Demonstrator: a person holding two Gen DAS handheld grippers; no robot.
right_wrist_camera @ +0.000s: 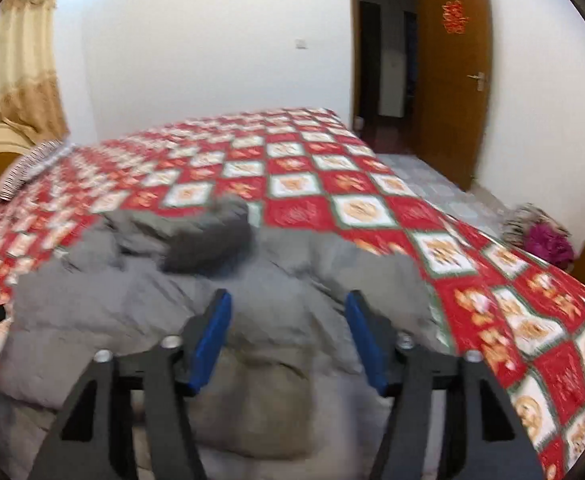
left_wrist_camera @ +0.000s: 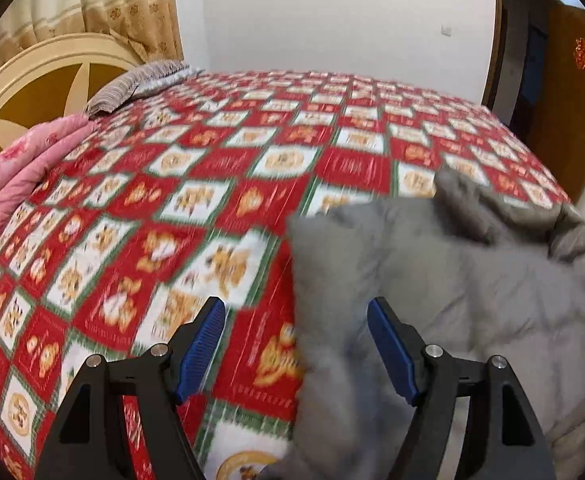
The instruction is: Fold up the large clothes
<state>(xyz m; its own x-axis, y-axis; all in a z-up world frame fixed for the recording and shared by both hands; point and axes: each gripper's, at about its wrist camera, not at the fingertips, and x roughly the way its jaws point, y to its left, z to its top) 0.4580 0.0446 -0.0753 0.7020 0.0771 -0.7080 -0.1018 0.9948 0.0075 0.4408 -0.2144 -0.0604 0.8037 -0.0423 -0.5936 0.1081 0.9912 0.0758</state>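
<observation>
The grey padded jacket (right_wrist_camera: 220, 320) lies bunched on the near part of the bed, over the red-and-white patterned bedspread (left_wrist_camera: 212, 184), with its hood or collar heaped in a dark lump at its far side. Nearest the right-wrist camera, the right gripper (right_wrist_camera: 288, 332) hangs over the middle of the jacket with its blue pads apart and no cloth pinched between them. The left gripper (left_wrist_camera: 296, 344) also stands spread, at the jacket's left edge: the edge fabric shows in the gap, yet neither pad presses on it, so nothing is held. The likely trouble from here is the bulk. Slick, puffy cloth may slide out of a shallow bite, or a jaw may catch one layer only, so that the fold drags crooked. With one claw mid-body and the other at the edge, an uneven lift could skew the jacket or pull part of it off the near side of the bed. Both views are blurred, so seams and hems are hard to pick out for a clean grasp. No basket, box or other container shows in either view. Farther off lie a pink quilt (left_wrist_camera: 24, 172) and a striped pillow (left_wrist_camera: 132, 84) by the headboard (left_wrist_camera: 32, 80), then the open door (right_wrist_camera: 448, 80).
</observation>
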